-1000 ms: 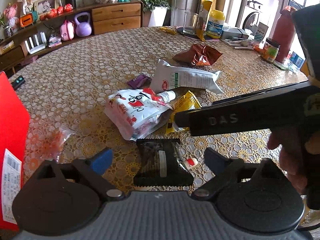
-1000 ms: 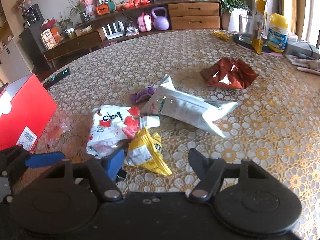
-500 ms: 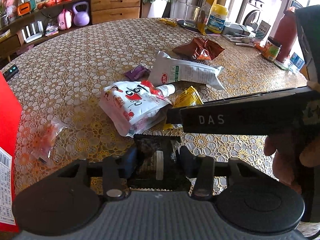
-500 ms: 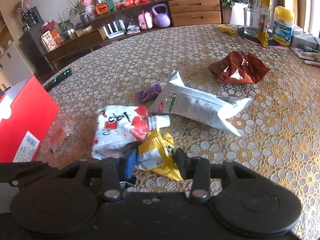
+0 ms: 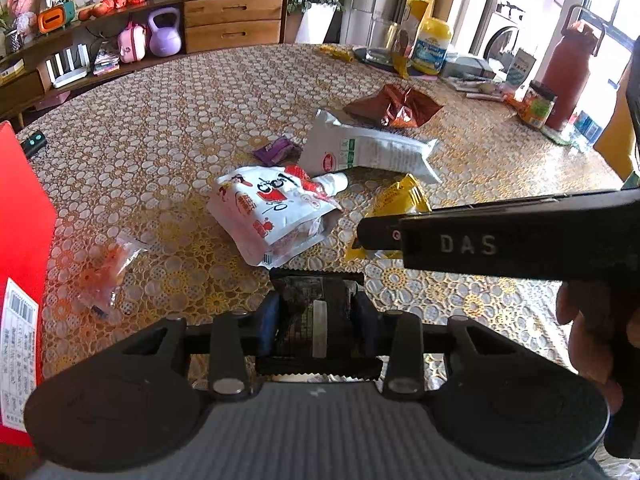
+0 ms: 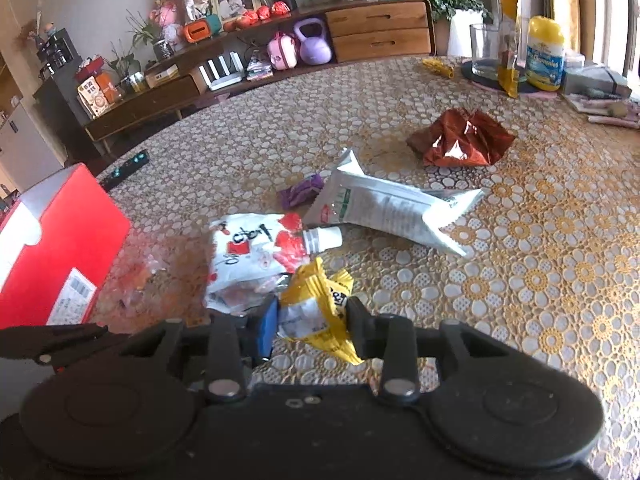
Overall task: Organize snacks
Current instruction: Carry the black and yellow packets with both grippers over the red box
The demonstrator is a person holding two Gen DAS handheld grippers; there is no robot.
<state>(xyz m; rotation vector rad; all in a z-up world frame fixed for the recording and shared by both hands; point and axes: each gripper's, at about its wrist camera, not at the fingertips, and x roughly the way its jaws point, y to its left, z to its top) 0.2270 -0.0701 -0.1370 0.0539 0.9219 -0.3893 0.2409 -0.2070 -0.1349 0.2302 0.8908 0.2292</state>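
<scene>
On the lace-patterned tabletop (image 6: 540, 240) both grippers have just been closing, each on its own snack. The left gripper (image 5: 316, 316) has its fingers pinching a dark packet (image 5: 316, 300) across its width, the packet lying flat near the table's edge. The right gripper (image 6: 310, 320) pinches a crumpled yellow packet (image 6: 316, 304) just beside the white-and-red pouch (image 6: 256, 252). Taking two at once likely saves a trip to the red box (image 6: 56, 248) standing at the left, probably where the snacks belong. Other wrappers lie loose beyond.
</scene>
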